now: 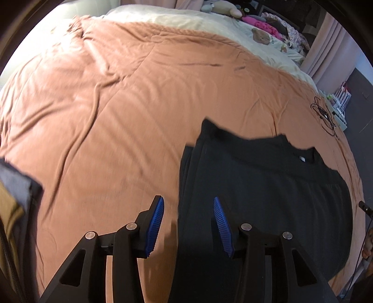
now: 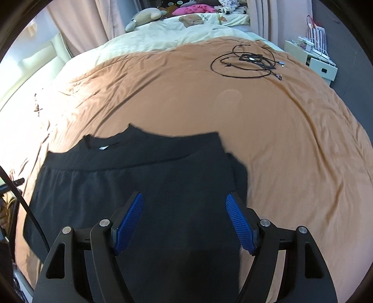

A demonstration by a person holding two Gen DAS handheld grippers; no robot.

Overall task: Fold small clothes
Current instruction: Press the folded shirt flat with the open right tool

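Observation:
A black garment lies flat on the orange bedspread, partly folded, with its collar and a small white label at the far edge. My left gripper hovers open above the garment's left edge, nothing between its blue pads. In the right wrist view the same black garment fills the near middle. My right gripper stands open wide above the garment's right part, its blue pads clear of the cloth.
Coiled black cables lie on the bedspread at the far right. Plush toys and pillows crowd the head of the bed. A white bedside unit stands beyond the right edge. Folded dark and tan cloth sits at the left.

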